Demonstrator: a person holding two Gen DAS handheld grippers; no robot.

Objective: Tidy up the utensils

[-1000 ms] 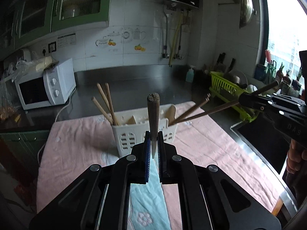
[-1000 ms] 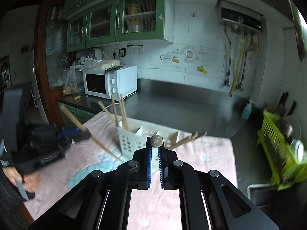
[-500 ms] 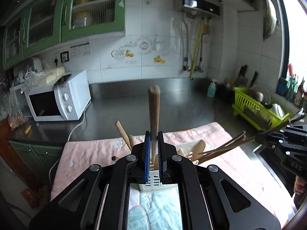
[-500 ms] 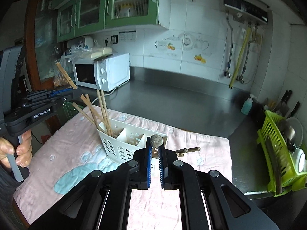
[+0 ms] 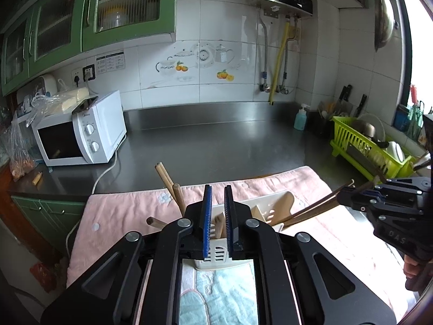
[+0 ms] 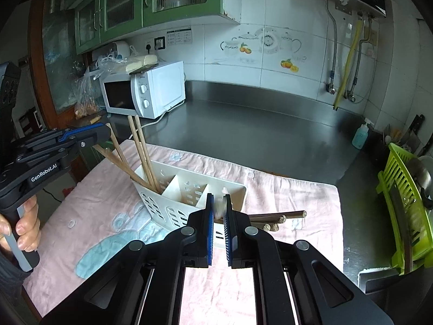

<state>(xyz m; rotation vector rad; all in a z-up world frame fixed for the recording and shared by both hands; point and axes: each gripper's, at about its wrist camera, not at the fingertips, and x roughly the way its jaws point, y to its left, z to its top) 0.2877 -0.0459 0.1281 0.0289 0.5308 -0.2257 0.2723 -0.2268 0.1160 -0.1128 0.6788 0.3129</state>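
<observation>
A white slotted caddy point(image 5: 270, 197) point(image 6: 189, 173) stands on a pink cloth point(image 5: 121, 216). My left gripper point(image 5: 218, 188) point(image 6: 104, 132) hovers over the caddy's left end with its jaws opening. A pale chopstick top point(image 5: 219, 224) shows low between the pads, which stand clear of it. Several pale chopsticks point(image 6: 143, 157) lean in the left compartment. My right gripper point(image 6: 218, 196) point(image 5: 342, 196) is shut on dark chopsticks point(image 5: 311, 208) that slant down to the caddy's right end. A blurred stick end shows between its pads, and dark stick ends point(image 6: 278, 216) poke out to its right.
A white microwave point(image 5: 81, 138) sits at the back left of the steel counter point(image 5: 216, 146). A green dish rack point(image 5: 360, 140) and a soap bottle point(image 5: 299, 119) stand at the right. A person's hand point(image 6: 24, 230) grips the left tool.
The tall chopstick in my left gripper has slid down into the caddy and the jaws have parted. Both grippers have come closer to the caddy, the right one lower.
</observation>
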